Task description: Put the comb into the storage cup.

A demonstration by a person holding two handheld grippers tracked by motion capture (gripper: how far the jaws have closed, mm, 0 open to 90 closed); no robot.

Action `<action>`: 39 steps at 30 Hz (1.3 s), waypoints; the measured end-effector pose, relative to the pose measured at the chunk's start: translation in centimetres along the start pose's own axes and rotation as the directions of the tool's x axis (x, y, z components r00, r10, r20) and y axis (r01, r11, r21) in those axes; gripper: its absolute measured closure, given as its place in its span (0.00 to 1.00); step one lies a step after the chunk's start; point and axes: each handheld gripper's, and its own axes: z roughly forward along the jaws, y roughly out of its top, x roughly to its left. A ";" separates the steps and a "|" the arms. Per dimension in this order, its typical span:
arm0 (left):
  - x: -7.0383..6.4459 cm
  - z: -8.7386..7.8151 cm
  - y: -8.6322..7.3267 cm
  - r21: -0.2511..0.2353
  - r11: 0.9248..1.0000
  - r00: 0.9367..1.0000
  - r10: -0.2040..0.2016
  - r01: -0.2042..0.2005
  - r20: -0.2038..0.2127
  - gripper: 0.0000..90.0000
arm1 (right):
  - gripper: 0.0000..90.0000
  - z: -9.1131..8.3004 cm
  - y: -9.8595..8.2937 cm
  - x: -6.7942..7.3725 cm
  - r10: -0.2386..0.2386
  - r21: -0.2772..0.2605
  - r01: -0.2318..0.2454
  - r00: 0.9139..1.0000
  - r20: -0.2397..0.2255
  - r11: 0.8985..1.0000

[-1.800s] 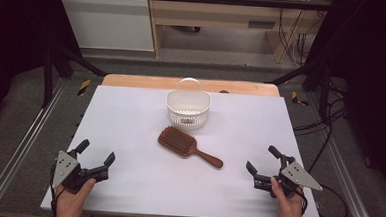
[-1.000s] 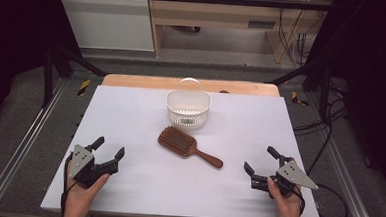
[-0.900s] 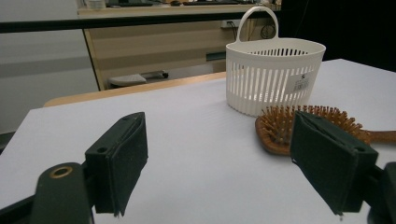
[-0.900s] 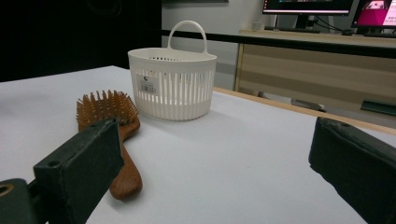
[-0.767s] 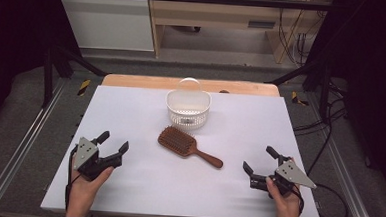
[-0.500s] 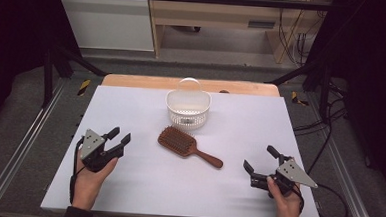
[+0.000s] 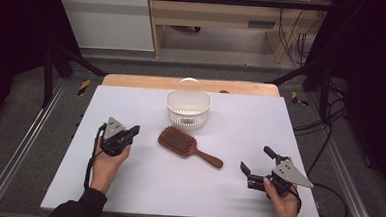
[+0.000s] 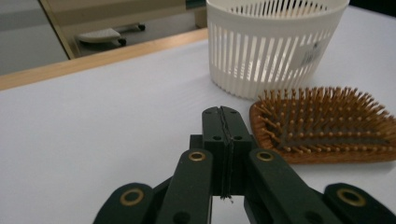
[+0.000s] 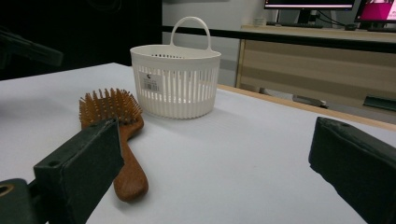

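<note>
1. Hairbrush (image 7: pixel 189 146) is found near the middle of the white surface (image 7: pixel 280 123), just at 6 o'clock from the white slatted basket (image 7: pixel 188 109), close to it but apart.
2. Stiffness and light weight are judged from its wooden body; the bristles face up, so the head would be awkward to pinch. The slim, rounded handle is judged the better hold, taken across its width, though smooth wood may slip.
3. Its long axis is laid diagonally: the head points toward 10 o'clock, the handle end toward 4 o'clock.
4. The left claw (image 7: pixel 128 133) is seen pressed together on nothing, at 9 o'clock of the brush head and just beside it.
5. The right claw (image 7: pixel 257 160) is seen spread wide and empty, at 4 o'clock of the handle end, near it.
</note>
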 end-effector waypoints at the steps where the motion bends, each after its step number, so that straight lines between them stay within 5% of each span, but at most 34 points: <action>1: -0.2 0.6 0.1 0.027 0.999 1.000 0.018 -0.018 0.002 1.00 | 0.03 0.0 0.0 0.0 0.001 0.001 -0.001 1.000 -0.003 1.000; 6: -0.4 3.0 0.4 0.109 0.992 0.998 0.054 -0.056 0.022 1.00 | 0.03 0.1 -0.1 0.0 0.003 0.008 -0.003 1.000 -0.002 1.000; 11: -0.2 5.0 0.7 0.122 0.993 0.999 -0.001 -0.005 0.055 1.00 | 0.03 0.0 0.0 0.1 0.009 0.001 -0.009 1.000 -0.008 1.000; 22: -0.6 8.7 1.3 0.201 0.978 0.996 0.037 -0.054 0.085 1.00 | 0.03 0.1 -0.2 0.3 0.021 0.011 -0.021 0.999 -0.029 1.000; 26: -0.9 9.1 1.2 0.210 0.976 0.995 0.045 -0.064 0.093 1.00 | 0.04 0.0 -0.3 0.2 0.027 0.020 -0.026 0.999 -0.036 0.999; 27: -1.3 9.5 1.2 0.232 0.969 0.993 0.069 -0.091 0.099 1.00 | 0.04 -0.1 -0.2 0.2 0.029 0.015 -0.029 0.999 -0.035 0.999; 29: -1.4 9.6 1.1 0.239 0.966 0.992 0.076 -0.099 0.104 1.00 | 0.04 -0.2 -0.2 0.2 0.029 0.011 -0.029 0.999 -0.033 1.000; 30: -1.9 9.8 1.1 0.249 0.958 0.988 0.122 -0.142 0.094 1.00 | 0.04 -0.3 0.0 0.3 0.027 0.005 -0.027 0.999 -0.034 1.000; 39: -3.1 9.8 1.3 0.237 0.961 0.986 0.113 -0.140 0.122 1.00 | 0.05 -0.4 0.7 0.9 0.029 0.016 -0.029 0.999 -0.020 0.999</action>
